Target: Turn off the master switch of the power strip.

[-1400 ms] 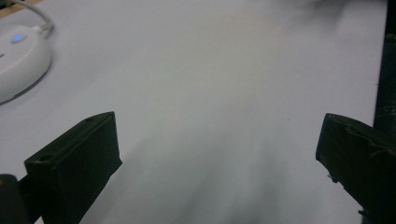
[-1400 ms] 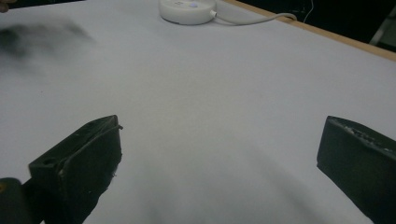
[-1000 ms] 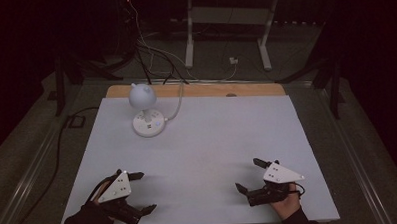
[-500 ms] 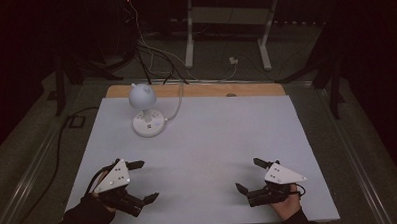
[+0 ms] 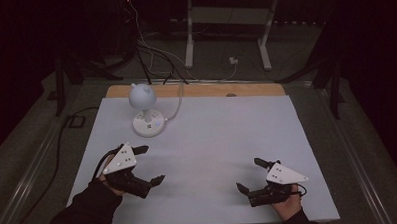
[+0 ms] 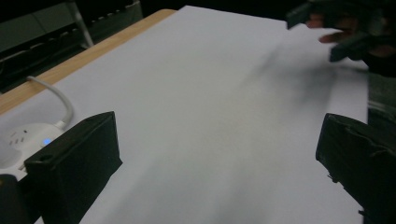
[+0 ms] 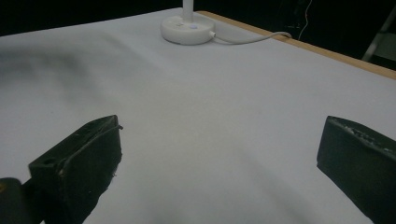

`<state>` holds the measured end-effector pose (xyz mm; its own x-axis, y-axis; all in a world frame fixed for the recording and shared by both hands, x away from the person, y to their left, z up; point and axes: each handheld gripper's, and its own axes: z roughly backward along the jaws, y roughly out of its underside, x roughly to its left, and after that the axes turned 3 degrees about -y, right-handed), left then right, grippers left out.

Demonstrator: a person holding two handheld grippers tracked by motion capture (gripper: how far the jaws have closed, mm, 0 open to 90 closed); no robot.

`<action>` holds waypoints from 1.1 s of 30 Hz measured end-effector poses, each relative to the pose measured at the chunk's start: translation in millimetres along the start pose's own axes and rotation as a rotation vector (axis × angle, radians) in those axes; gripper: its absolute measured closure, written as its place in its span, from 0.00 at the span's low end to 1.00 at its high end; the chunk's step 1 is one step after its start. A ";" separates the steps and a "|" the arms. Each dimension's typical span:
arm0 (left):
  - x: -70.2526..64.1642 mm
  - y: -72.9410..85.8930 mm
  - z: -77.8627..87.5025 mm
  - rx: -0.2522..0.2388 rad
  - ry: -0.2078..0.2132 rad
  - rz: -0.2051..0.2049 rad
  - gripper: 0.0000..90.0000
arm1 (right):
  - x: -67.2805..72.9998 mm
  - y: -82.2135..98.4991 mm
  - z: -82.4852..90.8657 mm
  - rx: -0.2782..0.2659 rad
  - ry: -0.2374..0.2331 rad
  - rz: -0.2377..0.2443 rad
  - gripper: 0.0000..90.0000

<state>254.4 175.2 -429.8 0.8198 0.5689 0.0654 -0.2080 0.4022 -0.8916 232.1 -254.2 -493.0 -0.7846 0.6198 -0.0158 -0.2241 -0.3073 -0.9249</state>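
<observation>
Your left gripper [image 5: 149, 164] sits at the lower left of the high view, low over the white table [image 5: 217, 141], with its jaws spread wide and nothing between them. In the left gripper view those two black jaws stand at the lower left and lower right corners, with bare white surface in the gap. Your right gripper [image 5: 250, 176] sits at the lower right of the high view, jaws likewise wide apart and empty; in the right gripper view they frame bare table in the same way.

The lamp [image 5: 145, 110] stands in the upper left part of the table in the high view, upright, its round head over a round white base, with a white cable [image 5: 175, 109] running from the base toward the wooden back edge. It is nearer your left gripper than your right, yet apart from both. In the left gripper view its base [image 6: 25, 140] shows at the left edge, just behind the left jaw, with a small blue light on it. In the right gripper view the base [image 7: 187, 29] lies at the upper middle, far from the jaws.

Your right gripper also shows blurred at the upper right of the left gripper view [image 6: 341, 25].
</observation>
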 end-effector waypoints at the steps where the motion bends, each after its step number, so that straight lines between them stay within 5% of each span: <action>1: 1.7 -0.8 -1.7 -0.006 -0.002 0.009 0.00 | 0.0 0.0 0.0 0.000 0.000 0.000 0.00; 13: 22.9 -7.6 -21.5 0.006 -0.099 0.049 0.00 | -0.5 0.4 0.2 -0.001 0.003 0.008 0.00; 24: 39.8 -7.0 -42.5 0.034 -0.124 0.101 0.00 | -2.0 1.3 0.0 -0.001 0.006 0.006 0.00; 33: 49.4 -10.0 -59.9 0.006 -0.227 0.124 0.00 | -3.0 1.8 -0.3 0.000 0.004 -0.001 0.00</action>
<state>329.0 156.3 -444.5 0.6472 0.7603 0.0554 -0.3030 0.3233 -0.8965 234.2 -256.4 -494.8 -0.7821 0.6229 -0.0159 -0.2254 -0.3066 -0.9248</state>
